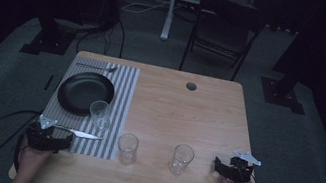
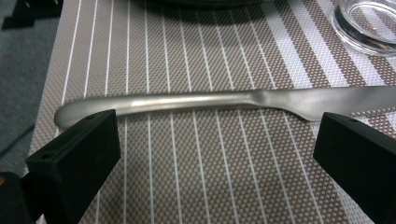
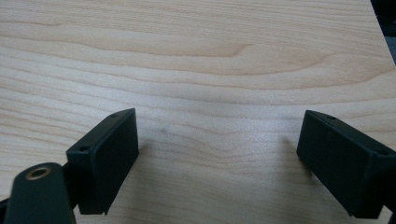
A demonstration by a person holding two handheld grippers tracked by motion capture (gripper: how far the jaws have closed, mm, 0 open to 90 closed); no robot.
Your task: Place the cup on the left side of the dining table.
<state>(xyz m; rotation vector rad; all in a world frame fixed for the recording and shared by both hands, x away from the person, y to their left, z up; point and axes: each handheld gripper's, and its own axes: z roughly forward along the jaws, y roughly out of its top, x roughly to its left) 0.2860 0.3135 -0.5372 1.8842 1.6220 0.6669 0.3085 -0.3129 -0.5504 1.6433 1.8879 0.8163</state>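
Black jaws of the left gripper (image 2: 210, 154) gape wide, empty, just short of the knife (image 2: 224, 101) lying ungrasped on the striped placemat (image 2: 196, 177); right gripper (image 3: 219, 158) idles open over bare table (image 3: 196, 56)

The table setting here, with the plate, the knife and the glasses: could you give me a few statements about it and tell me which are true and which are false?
1. The knife lies flat on the striped placemat. True.
2. The left gripper is shut on the knife. False: its jaws stand wide apart, with the knife lying just beyond them.
3. Three clear glasses are on the table. True: one glass stands on the placemat by the black plate, and two stand on bare wood.
4. The right gripper holds a glass. False: its jaws are open over bare wood.
5. The plate has food on it. False: it looks empty.
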